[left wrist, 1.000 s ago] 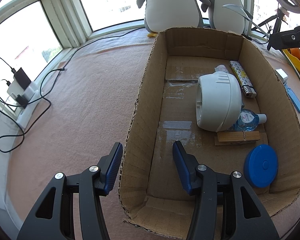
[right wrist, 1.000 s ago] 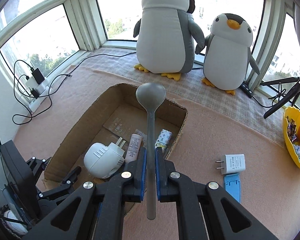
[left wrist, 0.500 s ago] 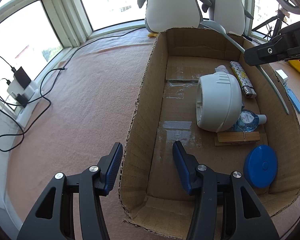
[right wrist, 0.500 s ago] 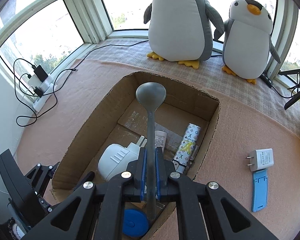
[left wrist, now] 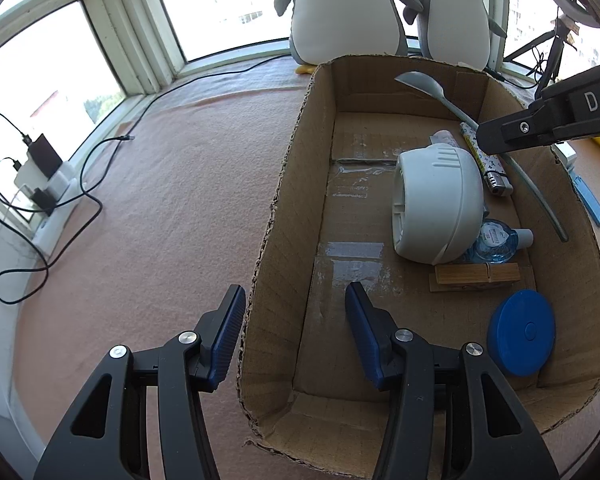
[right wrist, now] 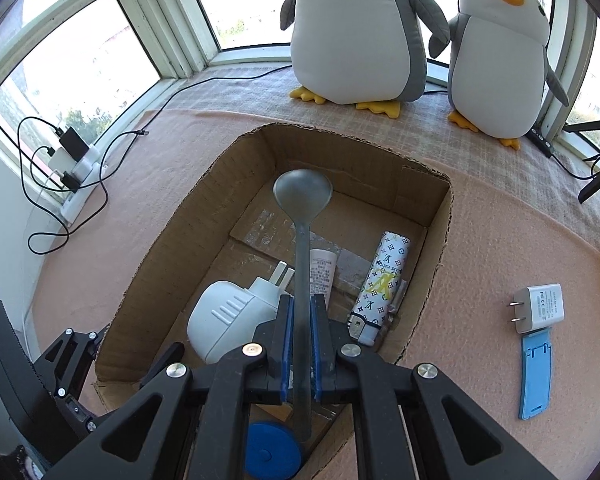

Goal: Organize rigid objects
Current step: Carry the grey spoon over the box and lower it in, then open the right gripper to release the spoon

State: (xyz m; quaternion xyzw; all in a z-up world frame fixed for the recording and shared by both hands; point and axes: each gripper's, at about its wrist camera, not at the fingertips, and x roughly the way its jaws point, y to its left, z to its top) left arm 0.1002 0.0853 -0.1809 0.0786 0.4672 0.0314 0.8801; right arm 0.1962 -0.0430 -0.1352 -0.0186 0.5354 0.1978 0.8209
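My right gripper (right wrist: 300, 310) is shut on the handle of a grey spoon (right wrist: 302, 200) and holds it over the open cardboard box (right wrist: 440, 248). In the left wrist view the spoon (left wrist: 424, 82) hangs above the box's right side. The box (left wrist: 284, 200) holds a white plug adapter (left wrist: 436, 204), a patterned lighter (right wrist: 382, 280), a small bottle (left wrist: 496, 240), a wooden clip (left wrist: 476, 274) and a blue disc (left wrist: 520, 330). My left gripper (left wrist: 294, 330) is open, its fingers straddling the box's left wall.
A white charger (right wrist: 538, 308) and a blue stand (right wrist: 534, 372) lie on the pink cloth right of the box. Two plush penguins (right wrist: 360, 32) stand behind it. A power strip with cables (left wrist: 44, 184) lies at the left by the window.
My right gripper has carried the spoon leftward and forward, from beside the box to over its inside, and lower. The left gripper has not moved.
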